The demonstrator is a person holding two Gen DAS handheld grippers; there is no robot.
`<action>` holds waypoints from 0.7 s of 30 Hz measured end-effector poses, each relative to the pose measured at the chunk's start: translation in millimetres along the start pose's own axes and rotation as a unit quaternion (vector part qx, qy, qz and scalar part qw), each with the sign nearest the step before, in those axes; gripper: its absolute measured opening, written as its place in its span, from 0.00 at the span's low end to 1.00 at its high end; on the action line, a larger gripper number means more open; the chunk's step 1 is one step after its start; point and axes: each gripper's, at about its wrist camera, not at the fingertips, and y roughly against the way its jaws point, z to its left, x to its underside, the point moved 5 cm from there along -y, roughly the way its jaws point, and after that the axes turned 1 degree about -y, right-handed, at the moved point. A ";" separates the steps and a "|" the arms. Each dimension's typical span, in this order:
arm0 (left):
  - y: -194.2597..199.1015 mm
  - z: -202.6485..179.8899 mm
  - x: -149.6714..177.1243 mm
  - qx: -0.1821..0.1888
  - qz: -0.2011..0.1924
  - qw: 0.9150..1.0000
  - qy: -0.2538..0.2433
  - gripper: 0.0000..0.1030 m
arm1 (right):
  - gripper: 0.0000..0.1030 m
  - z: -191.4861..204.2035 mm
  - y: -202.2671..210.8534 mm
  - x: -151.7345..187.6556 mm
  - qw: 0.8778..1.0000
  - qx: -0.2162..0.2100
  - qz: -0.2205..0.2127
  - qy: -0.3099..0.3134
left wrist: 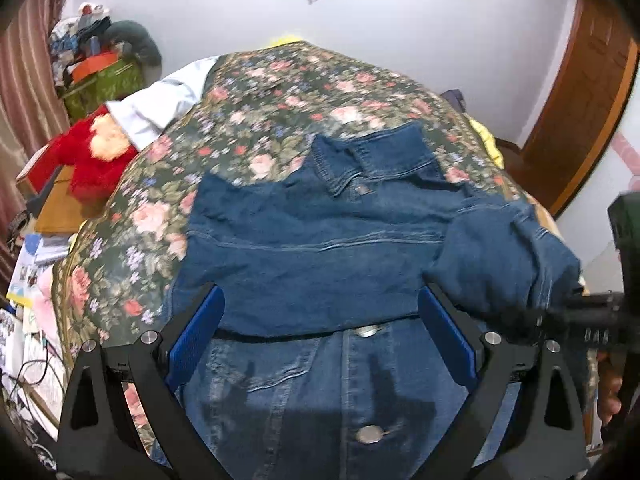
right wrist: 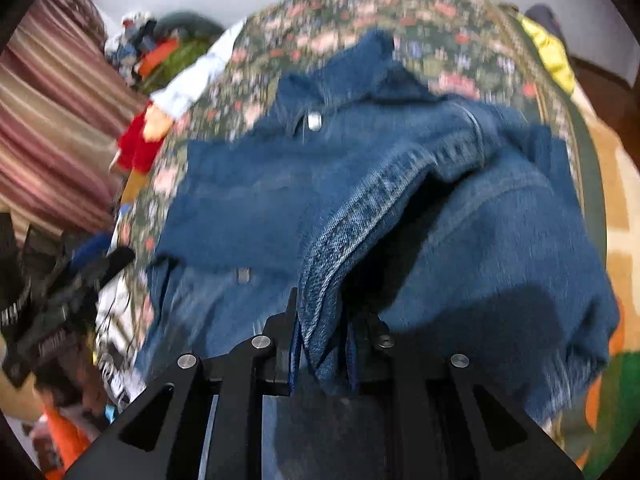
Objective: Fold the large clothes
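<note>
On the bed (left wrist: 256, 92), over the floral cover, we saw the left gripper (left wrist: 320, 340) with its blue-padded fingers (left wrist: 196, 344) spread wide, nothing between them, hovering above the denim jacket (left wrist: 312, 240). The right gripper (right wrist: 324, 344) had its fingers nearly together, pinching a stitched edge of the jacket's denim (right wrist: 320, 320), with cloth bunched up and draped over it. In the left wrist view the right gripper (left wrist: 592, 312) showed at the right edge, blurred, at the raised sleeve (left wrist: 500, 256).

The jacket lay front up on the cover, collar (left wrist: 360, 164) toward the far wall, metal buttons (left wrist: 370, 434) down the placket near the camera. One part was already folded across the chest. The right sleeve side stood lifted off the bed, crumpled. A red plush toy (left wrist: 96, 160) sat off the bed's left side. The right wrist view was motion-blurred, so we couldn't read finer detail.
</note>
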 end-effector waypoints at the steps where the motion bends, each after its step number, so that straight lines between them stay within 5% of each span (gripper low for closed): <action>1: 2.1 -5.8 -3.4 0.003 -0.003 1.000 -0.006 0.96 | 0.14 -3.2 4.8 4.8 1.000 -0.005 0.004 0.000; 8: 13.5 -75.0 -31.4 0.045 -0.023 0.996 -0.077 0.96 | 0.14 -25.6 70.0 21.1 0.999 -0.020 -0.051 -0.003; 13: -0.5 -130.2 -43.4 0.076 -0.018 0.987 -0.139 0.96 | 0.14 -53.9 118.4 16.3 0.993 0.022 -0.117 -0.010; 21: -97.0 -186.0 -34.4 0.052 0.093 0.969 -0.224 0.96 | 0.14 -115.4 137.0 4.9 0.986 0.068 -0.142 -0.063</action>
